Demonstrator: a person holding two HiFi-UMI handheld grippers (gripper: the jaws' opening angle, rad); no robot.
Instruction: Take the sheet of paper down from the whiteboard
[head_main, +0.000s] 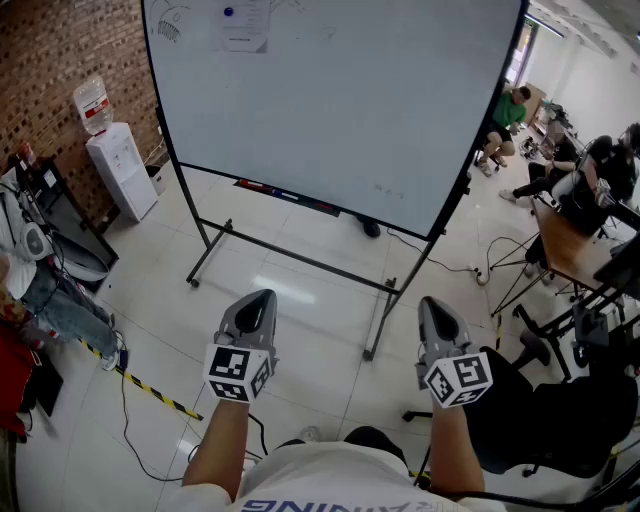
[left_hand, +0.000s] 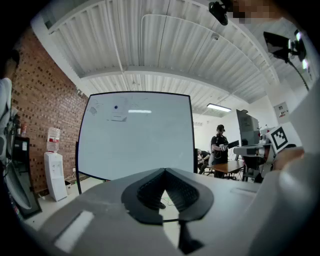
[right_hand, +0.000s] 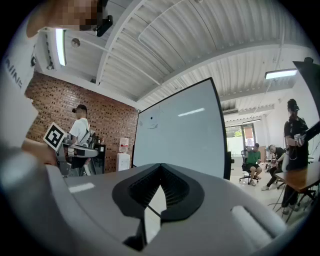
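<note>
A large whiteboard (head_main: 340, 100) on a wheeled black stand faces me across the tiled floor. A white sheet of paper (head_main: 245, 25) hangs near its top left, under a small dark magnet; it also shows as the sheet of paper (left_hand: 118, 118) in the left gripper view and the paper (right_hand: 150, 126) in the right gripper view. My left gripper (head_main: 258, 303) and right gripper (head_main: 436, 306) are held level, well short of the board. Both are shut, jaw tips meeting, nothing between them.
A water dispenser (head_main: 120, 165) stands by the brick wall at left. Yellow-black tape (head_main: 150, 392) and cables lie on the floor. Seated people (head_main: 510, 115), desks and chairs (head_main: 585, 235) fill the right side. A standing person (left_hand: 220, 150) shows in the left gripper view.
</note>
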